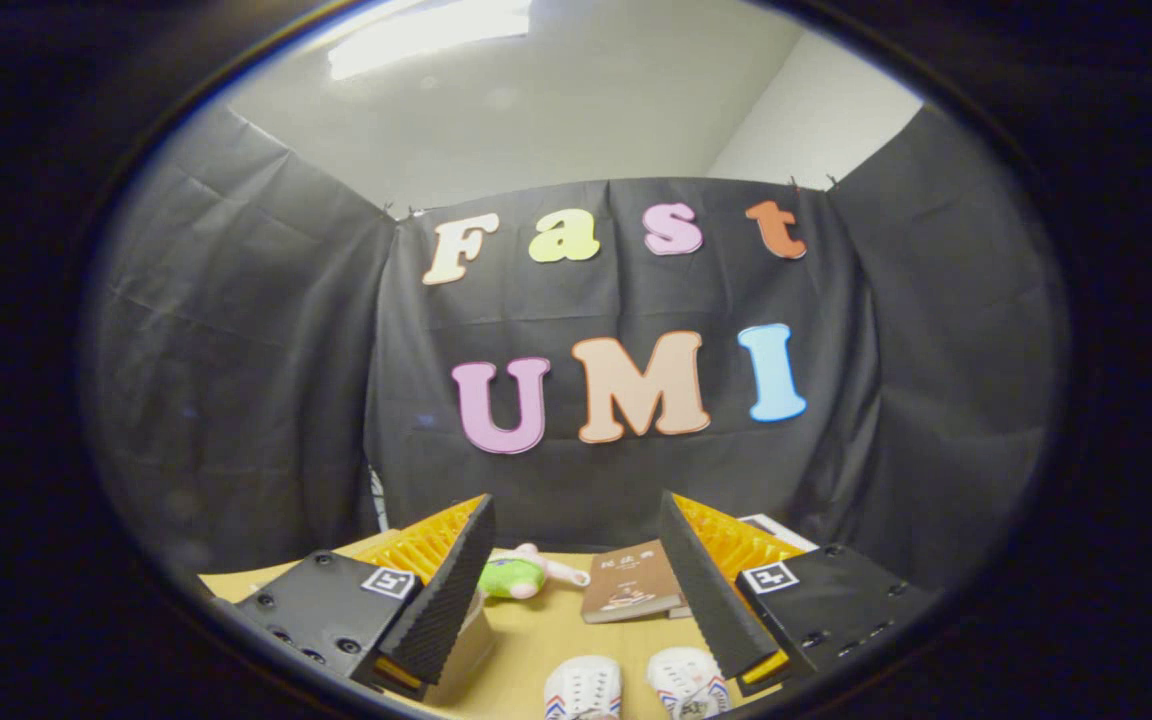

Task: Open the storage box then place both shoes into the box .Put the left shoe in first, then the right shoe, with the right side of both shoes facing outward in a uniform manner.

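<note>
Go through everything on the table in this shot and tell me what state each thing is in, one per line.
gripper: open, fingers spread wide, holding nothing
shoes: a pair side by side on the table, between the fingers, not picked up
book: closed, lying flat beyond the shoes
plush toy: lying on the table beside the book
table: bare wood between the toy and the shoes

Tongs (576,585) gape above two shoes (626,688); book (631,592) and plush toy (514,577) beyond.
</note>
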Action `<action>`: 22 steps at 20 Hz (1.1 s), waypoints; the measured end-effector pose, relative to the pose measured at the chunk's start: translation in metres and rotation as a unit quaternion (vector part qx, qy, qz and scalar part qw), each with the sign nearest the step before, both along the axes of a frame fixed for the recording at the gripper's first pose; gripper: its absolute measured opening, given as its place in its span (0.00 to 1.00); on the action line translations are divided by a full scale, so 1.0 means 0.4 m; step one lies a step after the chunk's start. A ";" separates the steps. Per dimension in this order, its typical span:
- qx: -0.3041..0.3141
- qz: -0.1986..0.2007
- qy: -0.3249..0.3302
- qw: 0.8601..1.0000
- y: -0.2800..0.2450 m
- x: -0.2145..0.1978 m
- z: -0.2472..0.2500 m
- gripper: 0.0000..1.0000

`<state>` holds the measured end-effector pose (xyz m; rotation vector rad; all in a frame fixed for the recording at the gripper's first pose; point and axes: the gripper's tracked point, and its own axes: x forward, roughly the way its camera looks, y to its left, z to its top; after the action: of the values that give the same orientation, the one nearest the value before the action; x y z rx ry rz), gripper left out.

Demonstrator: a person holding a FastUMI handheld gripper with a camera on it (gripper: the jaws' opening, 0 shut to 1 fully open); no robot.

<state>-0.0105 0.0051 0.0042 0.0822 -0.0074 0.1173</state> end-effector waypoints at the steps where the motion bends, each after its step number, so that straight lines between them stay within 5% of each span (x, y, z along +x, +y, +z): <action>1: 0.009 0.010 0.004 1.000 0.004 0.000 -0.004 1.00; 7: 0.082 0.087 0.061 0.991 0.080 -0.001 -0.090 1.00; 13: 0.176 0.145 0.149 0.962 0.139 -0.010 -0.210 1.00; 18: 0.274 0.195 0.237 0.912 0.200 -0.036 -0.319 1.00; 22: 0.358 0.230 0.302 0.853 0.245 -0.052 -0.391 1.00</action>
<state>-0.0314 0.1030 -0.1523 0.8730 0.6082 0.5644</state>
